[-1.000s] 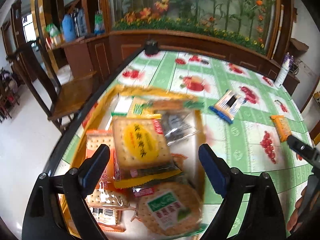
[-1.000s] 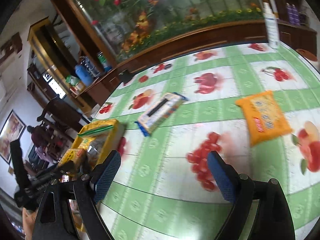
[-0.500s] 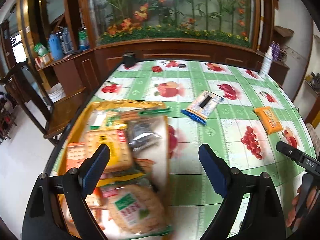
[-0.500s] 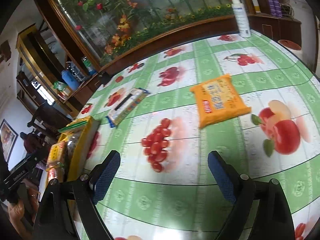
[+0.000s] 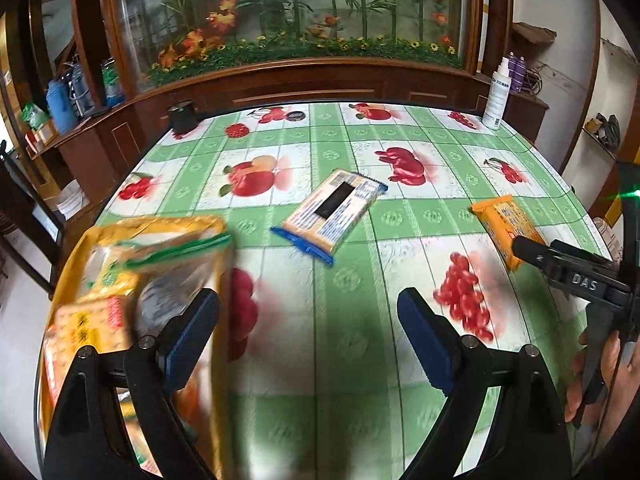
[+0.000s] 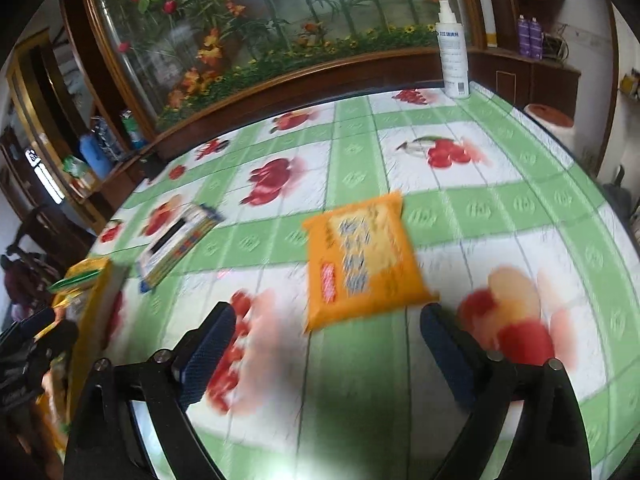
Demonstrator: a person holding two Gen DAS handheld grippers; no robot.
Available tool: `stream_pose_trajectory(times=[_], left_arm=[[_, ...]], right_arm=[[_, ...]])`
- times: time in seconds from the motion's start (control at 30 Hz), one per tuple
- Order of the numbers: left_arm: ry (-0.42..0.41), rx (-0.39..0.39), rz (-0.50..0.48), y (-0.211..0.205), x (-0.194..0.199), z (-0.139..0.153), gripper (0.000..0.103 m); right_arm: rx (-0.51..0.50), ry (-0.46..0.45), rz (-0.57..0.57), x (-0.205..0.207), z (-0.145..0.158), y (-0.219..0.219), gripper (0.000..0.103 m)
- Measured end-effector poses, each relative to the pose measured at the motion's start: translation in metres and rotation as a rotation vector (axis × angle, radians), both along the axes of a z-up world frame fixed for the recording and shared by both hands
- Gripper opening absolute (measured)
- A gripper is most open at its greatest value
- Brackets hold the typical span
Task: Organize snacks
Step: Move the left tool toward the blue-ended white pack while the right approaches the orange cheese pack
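Note:
A yellow tray full of snack packets sits at the table's left edge; it also shows in the right wrist view. A blue-edged cracker packet lies mid-table. An orange snack packet lies to the right. My left gripper is open and empty, just right of the tray. My right gripper is open and empty, just short of the orange packet.
A white spray bottle stands at the table's far right corner. A small black object sits at the far left corner. A wooden cabinet with a flower display stands behind the table. A wooden chair stands to the left.
My left gripper has swung right, off the tray and over the tablecloth. My right gripper has moved right and closer to the orange packet. Both stay open.

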State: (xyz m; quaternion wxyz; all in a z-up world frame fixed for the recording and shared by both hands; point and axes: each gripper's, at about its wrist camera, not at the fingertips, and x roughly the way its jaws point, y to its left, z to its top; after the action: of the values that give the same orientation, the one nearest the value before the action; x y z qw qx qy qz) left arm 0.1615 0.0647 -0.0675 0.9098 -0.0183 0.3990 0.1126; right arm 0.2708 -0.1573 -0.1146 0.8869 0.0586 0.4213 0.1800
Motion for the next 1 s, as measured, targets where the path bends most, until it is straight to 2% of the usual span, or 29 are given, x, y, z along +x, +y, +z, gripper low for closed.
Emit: stream_pose_trajectory(times=[0.13,0.23,0.47,0.67,0.77,1.0], left_arm=[[0.022,-0.004,0.002,-0.004,0.031,-0.008,0.091],[0.036,0.042,-0.020,-0.008,0.049,-0.013,0.091],[0.065,0.097,-0.010,-0.001,0.089,-0.020,0.091],[0.119,0.139,-0.064,-0.009,0.118,-0.038,0.091],[0.136,0.127,-0.077,-0.011,0.126,-0.045,0.091],[0.138,0.075,-0.082,-0.009,0.140,-0.055,0.091]], right_arm=[[-0.088,0.001,-0.007,0.025,-0.006,0.016,0.102],[-0.108,0.019,-0.006,0.036,-0.014,0.021,0.102],[-0.123,0.061,-0.028,0.055,-0.022,0.016,0.103],[-0.200,0.063,-0.002,0.061,-0.026,0.028,0.103],[-0.251,0.064,0.011,0.061,-0.027,0.035,0.103],[-0.249,0.062,0.022,0.060,-0.028,0.036,0.103]])
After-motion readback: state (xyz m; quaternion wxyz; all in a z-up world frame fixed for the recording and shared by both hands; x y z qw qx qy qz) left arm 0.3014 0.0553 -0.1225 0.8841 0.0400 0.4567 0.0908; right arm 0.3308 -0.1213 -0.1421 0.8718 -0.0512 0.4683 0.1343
